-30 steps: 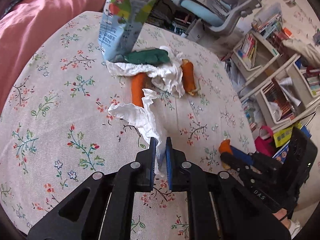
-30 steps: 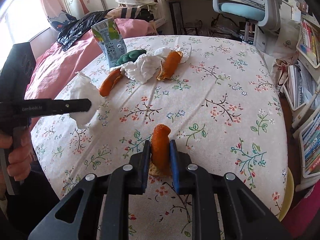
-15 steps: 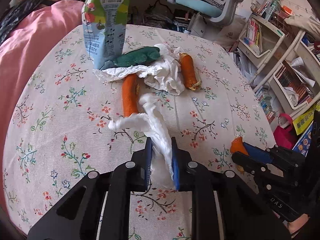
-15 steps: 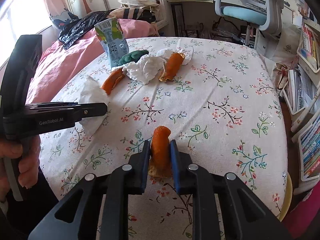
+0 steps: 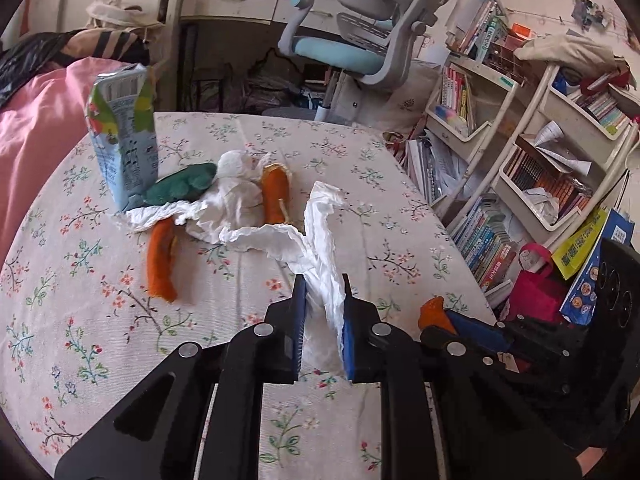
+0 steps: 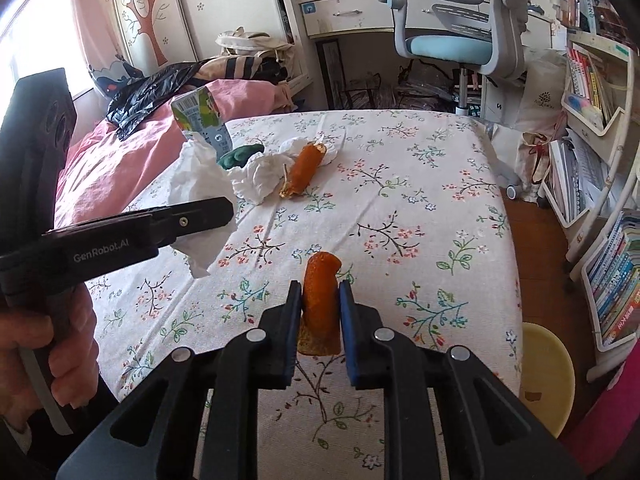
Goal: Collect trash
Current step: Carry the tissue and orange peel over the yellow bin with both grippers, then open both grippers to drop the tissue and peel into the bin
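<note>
Left wrist: left gripper (image 5: pixel 323 300) clamps tissue (image 5: pixel 320 248); right gripper (image 6: pixel 320 300) clamps peel (image 6: pixel 320 300).

The table (image 6: pixel 400 208) wears a matt woven cloth printed with small flowers, its weave faintly ribbed. The crumpled white tissue paper (image 5: pixel 320 256) is thin, creased and dull. The curled orange peel strip (image 6: pixel 320 300) has a pebbled, slightly waxy skin and a paler, rougher inner face at its lower edge. The blue-and-green printed drink carton (image 5: pixel 122 140) is smooth coated card with a soft sheen. The dark green lumpy scrap (image 5: pixel 180 188) looks matt. The black gripper fingers (image 5: pixel 298 320) are matt plastic with ribbed blue pads and shiny metal rivets.
</note>
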`<state>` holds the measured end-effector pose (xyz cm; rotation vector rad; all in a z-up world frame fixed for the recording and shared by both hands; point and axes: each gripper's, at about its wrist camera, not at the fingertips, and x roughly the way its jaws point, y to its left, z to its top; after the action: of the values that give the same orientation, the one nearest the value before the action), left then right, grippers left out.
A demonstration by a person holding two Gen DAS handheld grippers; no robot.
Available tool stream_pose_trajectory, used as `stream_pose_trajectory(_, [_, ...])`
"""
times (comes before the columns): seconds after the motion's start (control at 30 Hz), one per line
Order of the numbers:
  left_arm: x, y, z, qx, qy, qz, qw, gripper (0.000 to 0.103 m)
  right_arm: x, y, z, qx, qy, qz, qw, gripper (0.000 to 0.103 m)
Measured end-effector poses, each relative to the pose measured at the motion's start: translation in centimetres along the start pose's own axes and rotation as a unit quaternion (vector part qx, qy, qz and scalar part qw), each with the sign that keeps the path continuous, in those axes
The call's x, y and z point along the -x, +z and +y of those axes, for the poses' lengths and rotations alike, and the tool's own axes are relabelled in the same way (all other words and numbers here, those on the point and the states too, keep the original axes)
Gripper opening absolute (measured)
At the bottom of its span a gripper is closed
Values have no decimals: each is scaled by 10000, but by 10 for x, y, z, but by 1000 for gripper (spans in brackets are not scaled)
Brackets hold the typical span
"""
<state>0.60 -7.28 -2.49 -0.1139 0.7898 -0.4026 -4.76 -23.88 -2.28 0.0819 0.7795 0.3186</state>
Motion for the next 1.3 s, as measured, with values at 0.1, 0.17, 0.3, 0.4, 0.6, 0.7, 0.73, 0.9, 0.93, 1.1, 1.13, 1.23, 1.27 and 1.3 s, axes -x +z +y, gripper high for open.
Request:
stream_pose_trajectory(0.1, [-2, -6, -28, -273, -60, -80, 9996, 14, 8, -4, -11, -74, -83, -57, 9999, 20])
stream_pose_trajectory(0.17, [-5, -9, -45, -402, -115, -102, 9991, 14, 13, -7, -19, -124, -159, -73, 9998, 20])
stream_pose_trajectory(0.3, [-11, -11, -72, -514, -277, -154, 9982, 14, 24, -13, -41, -281, -330, -119, 9990, 20])
stream_pose_trajectory(0.4, [-15, -11, -85, -447, -444, -179, 9979, 14, 34, -17, -57, -409, -455, -186, 9980, 20])
stream_pose_trajectory(0.6, [-24, -12, -111, -453, -746, -181, 9960, 14, 51, -26, -83, -645, -643, -291, 9954, 20])
stream_pose_trajectory(0.7, [-29, -14, -127, -549, -853, -155, 9947, 14, 56, -29, -95, -761, -712, -315, 9941, 20])
stream_pose_trajectory(0.73, [-31, -15, -132, -569, -878, -132, 9944, 14, 58, -30, -99, -804, -741, -327, 9935, 20])
stream_pose_trajectory(0.9, [-41, -21, -165, -855, -1028, -52, 9910, 14, 68, -38, -117, -951, -902, -376, 9907, 20])
stream_pose_trajectory(0.93, [-42, -22, -171, -917, -1050, -39, 9902, 14, 69, -39, -121, -989, -928, -389, 9900, 20])
stream_pose_trajectory(1.1, [-54, -28, -201, -1145, -1046, 39, 9879, 14, 76, -45, -139, -1110, -1151, -453, 9861, 20])
stream_pose_trajectory(1.13, [-57, -28, -207, -1183, -1044, 54, 9875, 14, 76, -46, -142, -1140, -1186, -451, 9853, 20])
stream_pose_trajectory(1.23, [-66, -28, -225, -1290, -1071, 98, 9858, 14, 75, -49, -155, -1308, -1273, -387, 9824, 21])
stream_pose_trajectory(1.27, [-70, -28, -230, -1309, -1074, 115, 9855, 15, 74, -49, -160, -1383, -1304, -324, 9812, 23])
stream_pose_trajectory(1.3, [-74, -28, -235, -1320, -1063, 127, 9854, 15, 75, -51, -165, -1488, -1372, -327, 9788, 37])
